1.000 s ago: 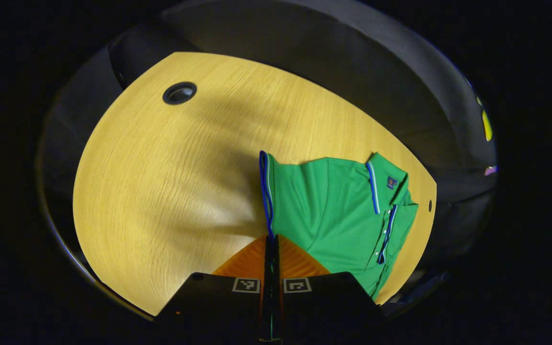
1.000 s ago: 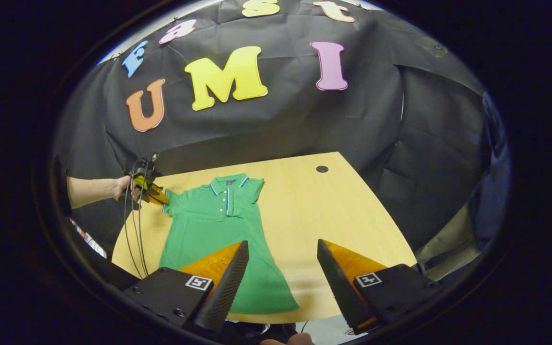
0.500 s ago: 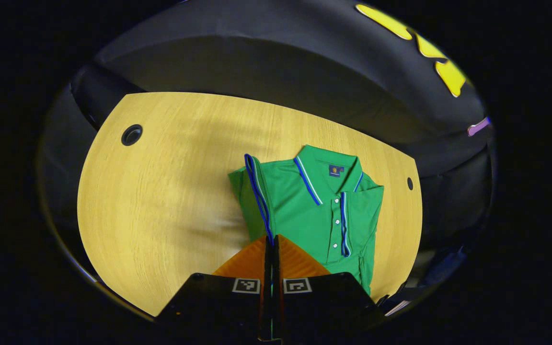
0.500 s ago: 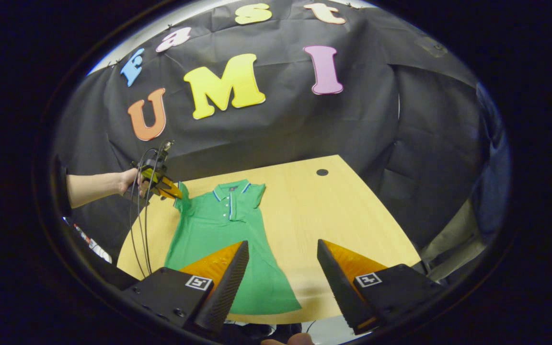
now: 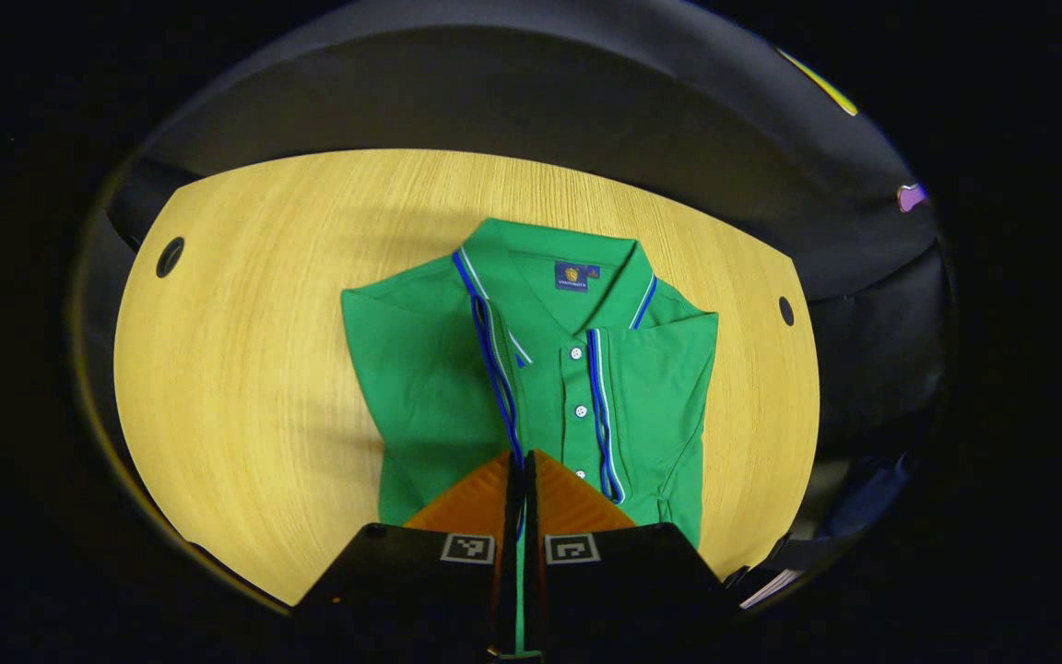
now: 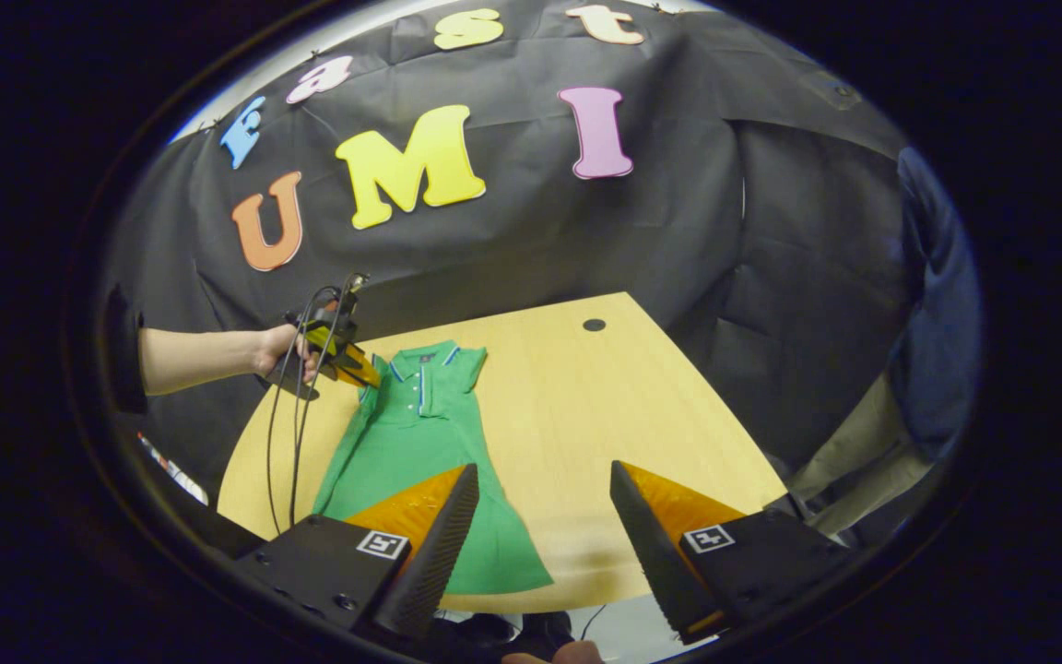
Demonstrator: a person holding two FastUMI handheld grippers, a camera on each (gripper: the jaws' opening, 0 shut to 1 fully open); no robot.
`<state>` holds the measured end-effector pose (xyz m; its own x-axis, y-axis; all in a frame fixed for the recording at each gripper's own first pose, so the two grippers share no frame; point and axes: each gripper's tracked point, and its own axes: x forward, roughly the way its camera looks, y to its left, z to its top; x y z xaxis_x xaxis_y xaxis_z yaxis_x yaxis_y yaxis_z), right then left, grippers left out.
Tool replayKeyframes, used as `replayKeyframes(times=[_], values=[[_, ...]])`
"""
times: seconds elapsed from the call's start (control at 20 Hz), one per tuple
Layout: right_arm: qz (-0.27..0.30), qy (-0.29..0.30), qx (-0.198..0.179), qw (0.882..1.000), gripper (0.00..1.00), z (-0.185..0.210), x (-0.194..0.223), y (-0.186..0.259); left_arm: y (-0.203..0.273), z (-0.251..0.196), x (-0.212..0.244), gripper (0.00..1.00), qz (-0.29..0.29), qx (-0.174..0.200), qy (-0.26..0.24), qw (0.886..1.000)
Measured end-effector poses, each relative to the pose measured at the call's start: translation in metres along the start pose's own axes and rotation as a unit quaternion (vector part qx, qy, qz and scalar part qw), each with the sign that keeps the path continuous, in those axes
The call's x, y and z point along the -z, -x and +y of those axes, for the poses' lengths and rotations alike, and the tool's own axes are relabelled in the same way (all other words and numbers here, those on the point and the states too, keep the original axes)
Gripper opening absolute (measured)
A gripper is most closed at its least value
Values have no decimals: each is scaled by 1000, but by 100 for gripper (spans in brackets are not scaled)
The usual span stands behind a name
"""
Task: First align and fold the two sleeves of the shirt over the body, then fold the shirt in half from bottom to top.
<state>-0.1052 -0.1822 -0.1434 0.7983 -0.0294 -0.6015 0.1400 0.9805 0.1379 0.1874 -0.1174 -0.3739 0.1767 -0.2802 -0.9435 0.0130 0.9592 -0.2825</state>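
Observation:
A green polo shirt [image 5: 420, 369] with blue-trimmed collar lies face up on the wooden table [image 5: 245, 369]. My left gripper [image 5: 522, 458] is shut on the blue-edged cuff of one sleeve [image 5: 494, 360], holding it raised over the chest beside the button placket. The other sleeve [image 5: 669, 369] lies folded over the body. In the right gripper view the shirt [image 6: 402, 447] stretches toward me, and a hand holds the left gripper [image 6: 367, 376] at its shoulder. My right gripper [image 6: 545, 472] hangs open above the table's near edge, right of the hem, holding nothing.
The table has round cable holes [image 5: 170, 256] [image 5: 786, 310] [image 6: 594, 325] near its far corners. Black cables [image 6: 282, 433] hang from the left gripper beside the table. A person's clothing [image 6: 932, 323] shows at the right. Bare tabletop [image 6: 605, 406] lies right of the shirt.
The left gripper has carried the sleeve cuff inward from the shirt's side to over the chest. The right gripper has stayed open and nearly still.

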Motion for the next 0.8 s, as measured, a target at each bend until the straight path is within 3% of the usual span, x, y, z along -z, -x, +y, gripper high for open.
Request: replayKeyframes(times=[0.25,0.35,0.4,0.45,0.5,0.55,0.6,0.65,0.7,0.8], values=[[0,8,-8,1000,92,1,0,-5,-5,-7,-4,17,-10,-2,12,1000],[2,13,-17,1000,92,6,1,-10,0,-5,-2,36,-15,-7,9,1000],[2,19,-20,1000,92,8,-1,-13,4,-3,0,58,-22,-13,6,1000],[1,26,-22,999,92,10,-3,-16,10,3,-1,75,-35,-26,-3,999],[-1,36,-25,999,92,13,-6,-20,17,9,-1,68,-49,-36,-22,998],[-7,50,-25,998,82,17,-9,-23,26,16,-1,70,-65,-50,-52,995],[-11,63,-29,998,94,23,-11,-27,35,23,3,72,-77,-63,-75,992],[-11,75,-33,997,95,28,-10,-30,44,26,7,73,-90,-70,-87,990],[-10,82,-41,996,87,35,-10,-34,55,27,12,76,-107,-72,-91,988],[-7,86,-57,995,87,49,-10,-38,77,33,25,77,-140,-71,-84,984]])
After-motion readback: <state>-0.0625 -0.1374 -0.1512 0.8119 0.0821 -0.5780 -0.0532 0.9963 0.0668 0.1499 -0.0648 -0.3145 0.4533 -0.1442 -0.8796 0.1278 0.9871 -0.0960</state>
